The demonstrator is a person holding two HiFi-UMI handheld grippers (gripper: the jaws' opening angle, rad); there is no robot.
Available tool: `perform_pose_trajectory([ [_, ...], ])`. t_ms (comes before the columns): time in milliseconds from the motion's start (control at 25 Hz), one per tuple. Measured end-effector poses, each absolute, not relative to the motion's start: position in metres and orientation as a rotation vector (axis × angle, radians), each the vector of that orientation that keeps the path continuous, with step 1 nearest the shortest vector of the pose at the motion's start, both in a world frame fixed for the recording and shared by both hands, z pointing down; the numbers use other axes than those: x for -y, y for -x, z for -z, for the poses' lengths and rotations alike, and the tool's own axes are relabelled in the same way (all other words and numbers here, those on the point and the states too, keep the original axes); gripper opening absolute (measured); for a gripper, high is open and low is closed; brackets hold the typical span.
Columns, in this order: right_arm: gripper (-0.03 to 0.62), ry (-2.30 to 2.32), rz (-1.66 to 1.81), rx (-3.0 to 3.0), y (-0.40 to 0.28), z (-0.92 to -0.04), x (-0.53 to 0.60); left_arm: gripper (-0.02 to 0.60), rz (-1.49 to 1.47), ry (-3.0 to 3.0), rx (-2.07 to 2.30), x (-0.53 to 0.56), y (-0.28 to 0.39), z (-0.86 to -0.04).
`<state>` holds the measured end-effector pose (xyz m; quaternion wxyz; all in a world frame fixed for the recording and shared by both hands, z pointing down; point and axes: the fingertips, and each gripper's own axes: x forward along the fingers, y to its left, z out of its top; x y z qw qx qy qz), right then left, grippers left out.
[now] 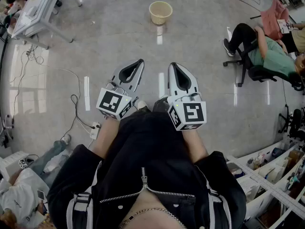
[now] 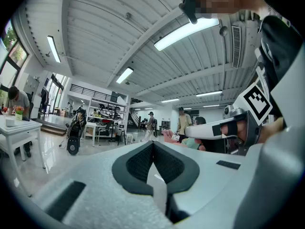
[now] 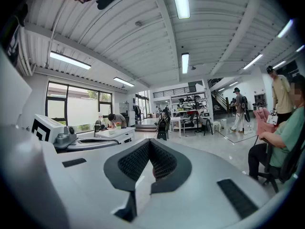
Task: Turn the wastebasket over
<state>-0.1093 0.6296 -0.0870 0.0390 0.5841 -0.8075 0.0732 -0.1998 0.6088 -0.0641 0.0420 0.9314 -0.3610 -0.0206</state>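
Observation:
The wastebasket [image 1: 160,12], a cream woven one, stands upright on the shiny grey floor far ahead, with its open mouth facing up. My left gripper [image 1: 140,61] and right gripper [image 1: 172,65] are held side by side in front of my body, well short of the basket. Both are shut with nothing between the jaws. In the left gripper view the left gripper [image 2: 153,144] points level across the room, with the right gripper [image 2: 224,130] beside it. The right gripper [image 3: 150,142] also looks out over the room. Neither gripper view shows the basket.
A person sits on an office chair [image 1: 259,56] at the right. A white table [image 1: 35,11] stands at the upper left. Cables and a power strip [image 1: 94,129] lie on the floor to my left. Shelving [image 1: 271,180] fills the lower right.

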Motion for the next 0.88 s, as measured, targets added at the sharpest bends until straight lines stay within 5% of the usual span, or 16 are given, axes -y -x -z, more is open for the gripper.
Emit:
perform_pose_trajectory([
  [880,0.011,-1.869,-0.318,2.436,0.085,0.083,-0.616,0.003,0.02,-2.837,1.042,-0.568,0.188,0.053],
])
